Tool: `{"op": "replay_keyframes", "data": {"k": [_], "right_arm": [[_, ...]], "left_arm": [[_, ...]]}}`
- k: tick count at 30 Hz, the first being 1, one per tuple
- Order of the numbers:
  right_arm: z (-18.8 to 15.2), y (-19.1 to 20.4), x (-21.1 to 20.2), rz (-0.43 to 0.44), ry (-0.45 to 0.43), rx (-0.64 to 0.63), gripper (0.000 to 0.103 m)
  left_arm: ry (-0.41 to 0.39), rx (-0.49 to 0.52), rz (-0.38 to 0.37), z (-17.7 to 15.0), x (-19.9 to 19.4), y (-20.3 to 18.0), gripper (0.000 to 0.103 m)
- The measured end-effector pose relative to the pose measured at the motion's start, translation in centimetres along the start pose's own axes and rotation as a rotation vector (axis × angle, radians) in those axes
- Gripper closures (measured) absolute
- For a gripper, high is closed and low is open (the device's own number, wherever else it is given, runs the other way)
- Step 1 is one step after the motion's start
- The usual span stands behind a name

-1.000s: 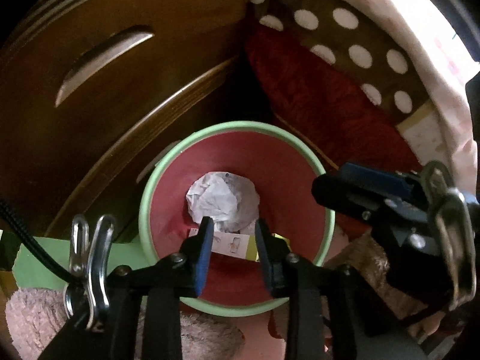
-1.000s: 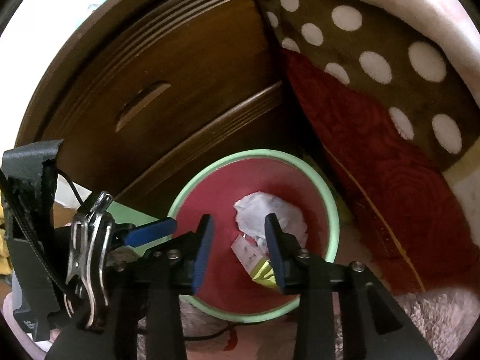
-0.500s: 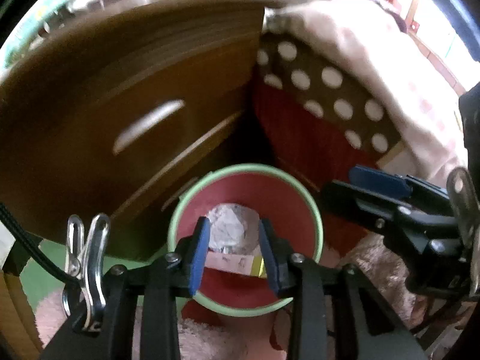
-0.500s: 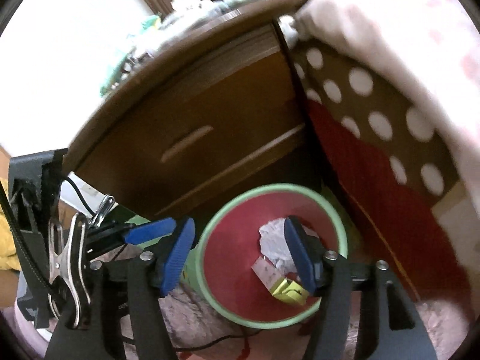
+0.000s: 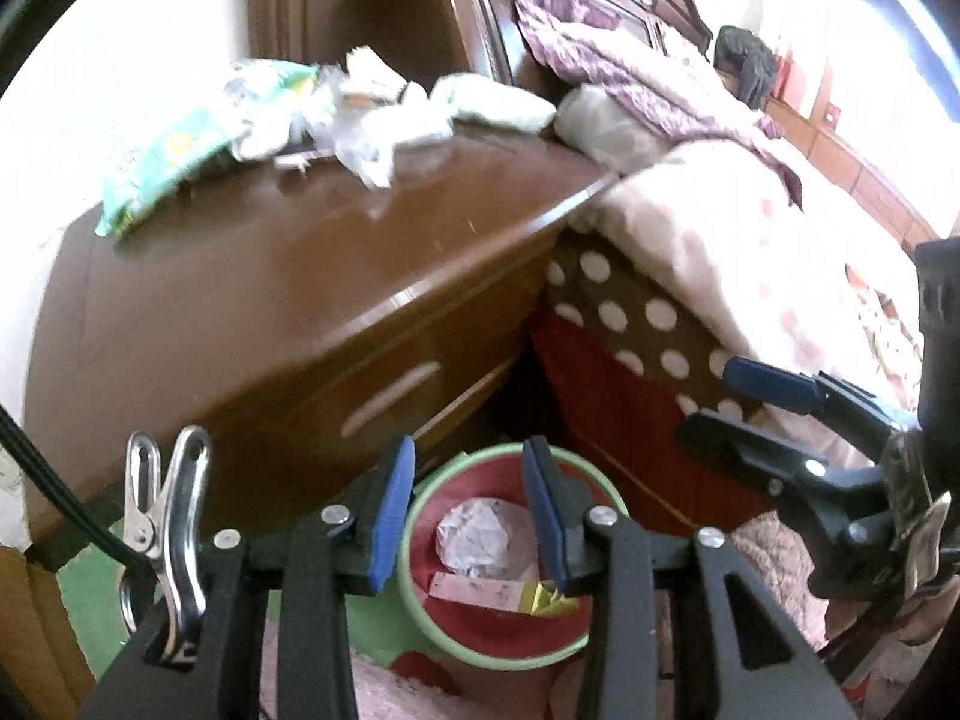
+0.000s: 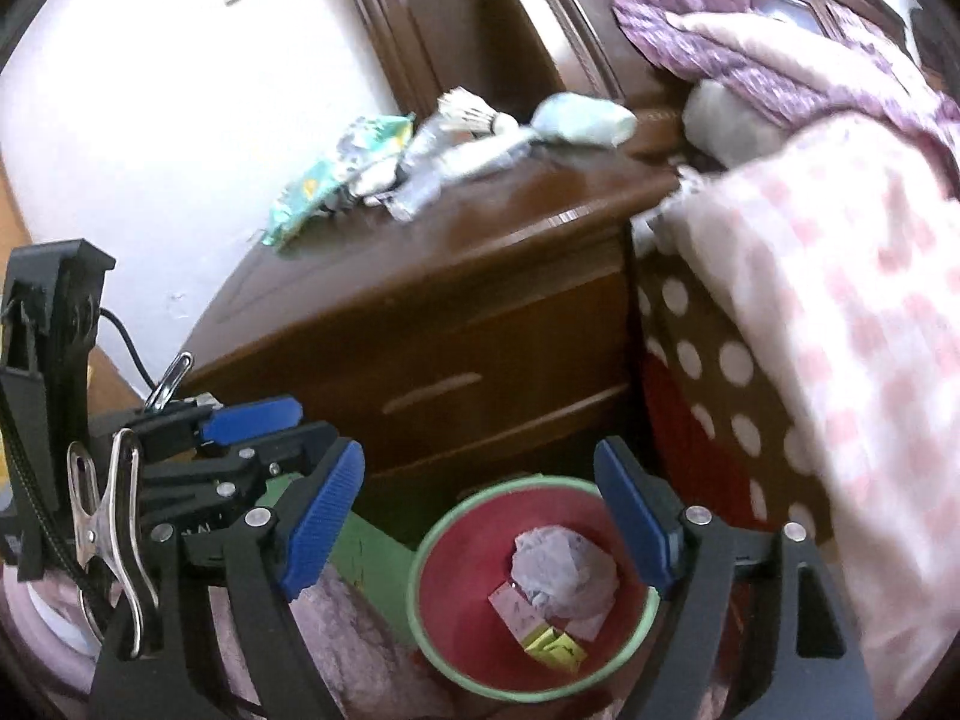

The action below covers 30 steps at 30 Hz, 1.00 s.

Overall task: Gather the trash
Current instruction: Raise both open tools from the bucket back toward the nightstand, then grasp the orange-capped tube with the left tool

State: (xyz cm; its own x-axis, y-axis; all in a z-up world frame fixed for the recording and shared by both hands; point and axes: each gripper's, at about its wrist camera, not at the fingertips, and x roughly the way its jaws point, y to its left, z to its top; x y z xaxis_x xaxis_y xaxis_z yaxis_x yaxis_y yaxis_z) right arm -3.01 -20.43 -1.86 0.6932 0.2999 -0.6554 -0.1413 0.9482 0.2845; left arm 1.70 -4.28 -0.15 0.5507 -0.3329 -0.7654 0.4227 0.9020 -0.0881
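Observation:
A bin with a green rim and red inside stands on the floor below both grippers. In it lie a crumpled white paper, a pink slip and a yellow wrapper. My left gripper hovers above the bin, its jaws opening with nothing between them. My right gripper hangs over the same bin rim, jaws opening wide and empty, with the paper far below. Loose wrappers and tissues lie on top of the nightstand.
A brown wooden nightstand with a drawer stands behind the bin. At right is a bed with a dotted brown and red cover and a pink blanket. A pink rug lies on the floor. The right gripper shows at the left wrist view's right edge.
Both grippers have risen away from the bin and tilted up, bringing the nightstand top into view. The right jaws have spread much wider; the left jaws have widened a little.

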Motion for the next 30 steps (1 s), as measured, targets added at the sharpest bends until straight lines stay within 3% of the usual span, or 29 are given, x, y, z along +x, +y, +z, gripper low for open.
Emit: {"op": "replay_keyframes", "data": {"k": [14,30], "right_arm": [[6.3,0.6,0.2,0.012,-0.044,-0.092,0.022],[11.5,-1.4,2.3,0.04,-0.099,-0.084,0.027]], "left_arm": [[-0.089,-0.013,0.038,7.5,-1.3,2.1,0.064],[-0.11,-0.084,0.073,18.5,4.0,4.4,0.064]]}}
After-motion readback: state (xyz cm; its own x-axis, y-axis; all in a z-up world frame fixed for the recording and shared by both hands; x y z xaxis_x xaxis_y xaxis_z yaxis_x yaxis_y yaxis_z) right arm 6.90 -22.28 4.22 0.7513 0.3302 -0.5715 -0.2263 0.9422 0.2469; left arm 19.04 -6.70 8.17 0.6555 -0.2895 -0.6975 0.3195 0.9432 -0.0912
